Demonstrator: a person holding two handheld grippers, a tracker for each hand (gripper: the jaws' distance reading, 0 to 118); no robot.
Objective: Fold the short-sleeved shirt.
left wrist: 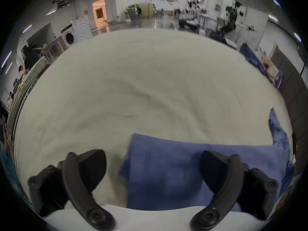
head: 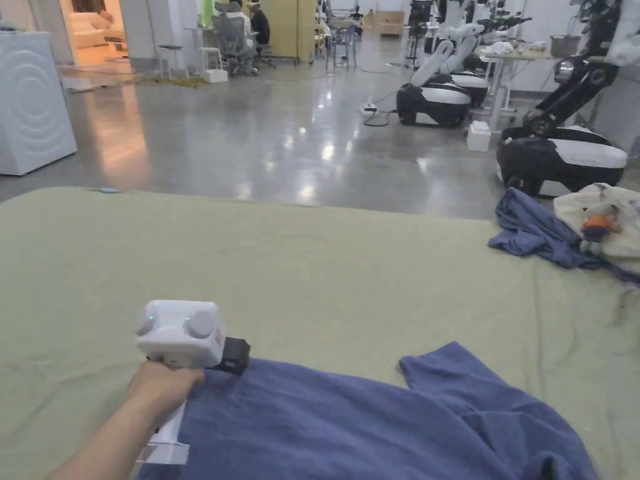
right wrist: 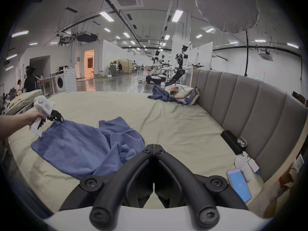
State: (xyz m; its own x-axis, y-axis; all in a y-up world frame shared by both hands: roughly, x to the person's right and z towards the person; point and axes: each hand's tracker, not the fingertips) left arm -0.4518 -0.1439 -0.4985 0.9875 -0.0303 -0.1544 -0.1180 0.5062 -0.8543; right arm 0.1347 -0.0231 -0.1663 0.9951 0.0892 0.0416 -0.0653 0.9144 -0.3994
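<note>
- Left hand-held gripper (left wrist: 152, 173), jaws spread wide, sits at the blue shirt (left wrist: 175, 169) corner, lower frame.
- Right hand-held gripper (right wrist: 154, 147), jaws closed on nothing, hangs above the bed (right wrist: 166, 118).

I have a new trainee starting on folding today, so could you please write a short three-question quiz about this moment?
1. True or false: the left gripper is open over a corner of the blue shirt.
2. The right gripper is: A open, B shut and empty, C shut on the shirt?
3. What lies beside the headboard nearest the camera in the right gripper view?

Key: 1 true; 2 B; 3 a phone.
</note>
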